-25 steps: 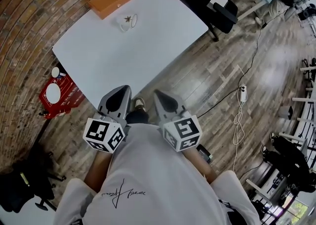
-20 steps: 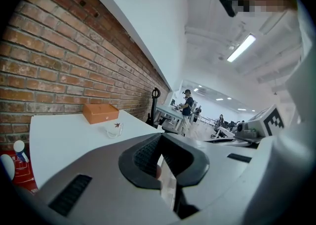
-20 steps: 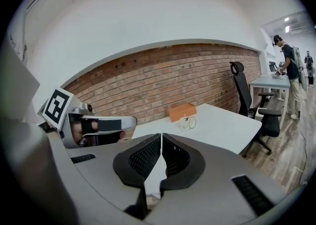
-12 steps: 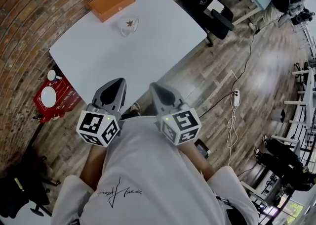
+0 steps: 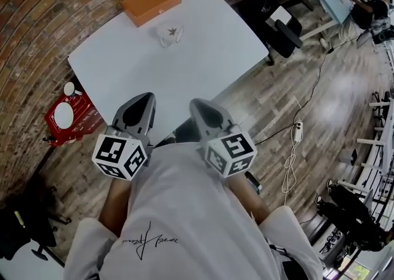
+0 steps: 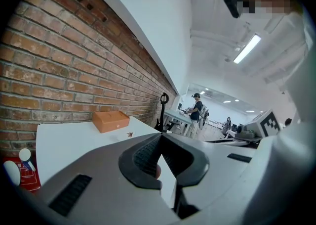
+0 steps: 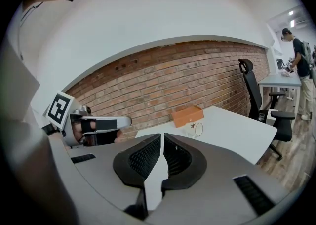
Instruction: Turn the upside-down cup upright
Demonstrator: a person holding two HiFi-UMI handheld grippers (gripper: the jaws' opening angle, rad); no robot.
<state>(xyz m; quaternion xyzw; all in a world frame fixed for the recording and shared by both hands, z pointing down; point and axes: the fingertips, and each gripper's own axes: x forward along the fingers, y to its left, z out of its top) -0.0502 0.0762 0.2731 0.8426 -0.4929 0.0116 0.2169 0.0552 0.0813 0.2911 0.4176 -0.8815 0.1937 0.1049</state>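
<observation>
A clear glass cup (image 5: pixel 170 34) with a brown leaf mark stands on the white table (image 5: pixel 203 51), just in front of an orange box (image 5: pixel 151 2). It is too small to tell which way up it sits. In the right gripper view the cup (image 7: pixel 194 130) is far ahead, beside the box (image 7: pixel 187 116). My left gripper (image 5: pixel 146 98) and right gripper (image 5: pixel 198 104) are held close to the person's body at the table's near edge, far from the cup. Both are shut with nothing between the jaws, as the left gripper view (image 6: pixel 159 136) and the right gripper view (image 7: pixel 162 136) show.
A brick wall runs behind the table. A red case (image 5: pixel 68 116) with white discs lies on the wooden floor at the left. A black office chair (image 5: pixel 277 20) stands past the table's right corner. A cable and power strip (image 5: pixel 300 131) lie on the floor. People work at distant desks.
The head view has swung a little, so the cup and box sit slightly further right. Both grippers remain shut near the body, barely moved.
</observation>
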